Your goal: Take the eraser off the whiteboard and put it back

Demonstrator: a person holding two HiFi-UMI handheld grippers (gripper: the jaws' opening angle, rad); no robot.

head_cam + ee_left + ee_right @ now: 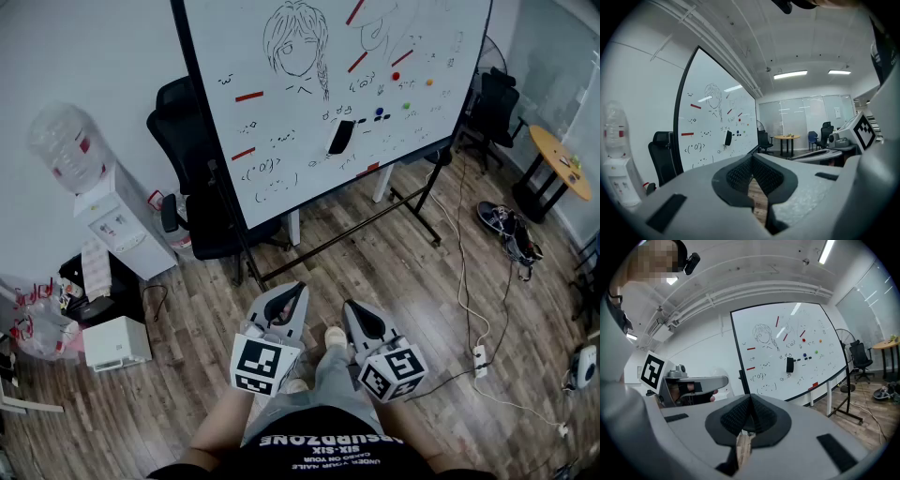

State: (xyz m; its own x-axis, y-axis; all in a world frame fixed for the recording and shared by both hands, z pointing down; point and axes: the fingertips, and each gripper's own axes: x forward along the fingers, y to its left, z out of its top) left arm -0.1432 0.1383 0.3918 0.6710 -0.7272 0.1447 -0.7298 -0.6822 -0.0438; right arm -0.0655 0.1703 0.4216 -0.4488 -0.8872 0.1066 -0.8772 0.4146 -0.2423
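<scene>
The black eraser (340,137) sticks to the whiteboard (281,159) near its middle, among drawings, red bars and coloured magnets. It also shows small and far off as the eraser (728,138) in the left gripper view and the eraser (790,364) in the right gripper view. Both grippers are held low, close to the person's body and well short of the board. The left gripper (300,285) is shut with nothing between its pads. The right gripper (348,306) is also shut and empty. Each points roughly level toward the board.
The whiteboard's wheeled stand (412,202) stretches across the wooden floor ahead. A black office chair (187,122) and a water dispenser (112,220) stand at the left. Cables and a power strip (480,356) run along the right, with shoes (506,225) and a round table (560,159) beyond.
</scene>
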